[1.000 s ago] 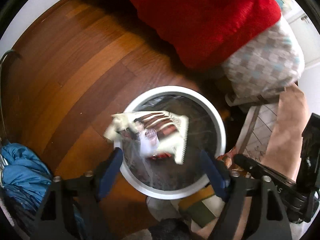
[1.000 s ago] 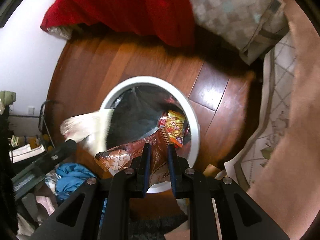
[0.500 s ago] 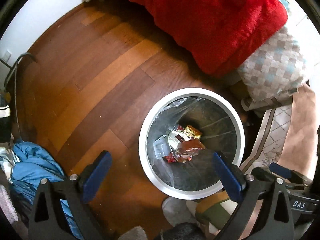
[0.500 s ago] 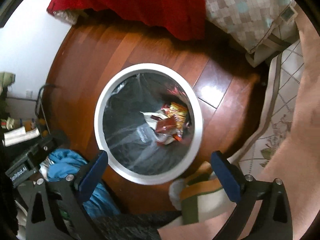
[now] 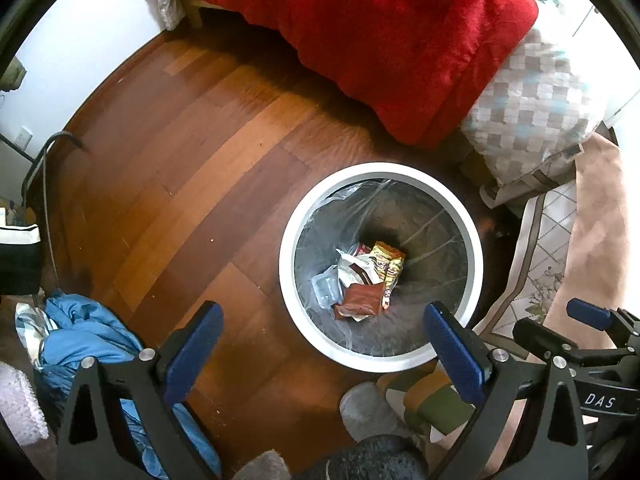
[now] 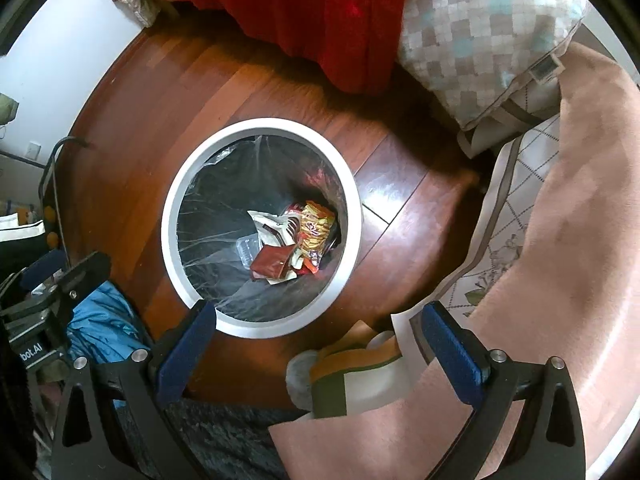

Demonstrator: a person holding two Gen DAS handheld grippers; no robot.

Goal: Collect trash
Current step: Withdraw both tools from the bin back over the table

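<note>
Trash lies at the bottom of a round white-rimmed bin, inside a clear plastic liner: a brown wrapper, a yellow-and-red snack packet, a white-and-brown wrapper and a clear plastic piece, all heaped together and touching. In the right wrist view the same heap sits toward the right wall of the bin.

The bin stands on a wooden floor. A red blanket hangs down beyond the bin's far rim, with a checked cushion beside it. A patterned rug lies just past the bin's right rim, and a pink fabric lies over it. Blue clothing is bunched on the floor off the bin's left rim.

The left gripper hangs above the bin's near rim, fingers spread wide, nothing between them. The right gripper hangs above the near-right rim, likewise spread wide and holding nothing. A striped slipper shows on the floor between its fingers.
</note>
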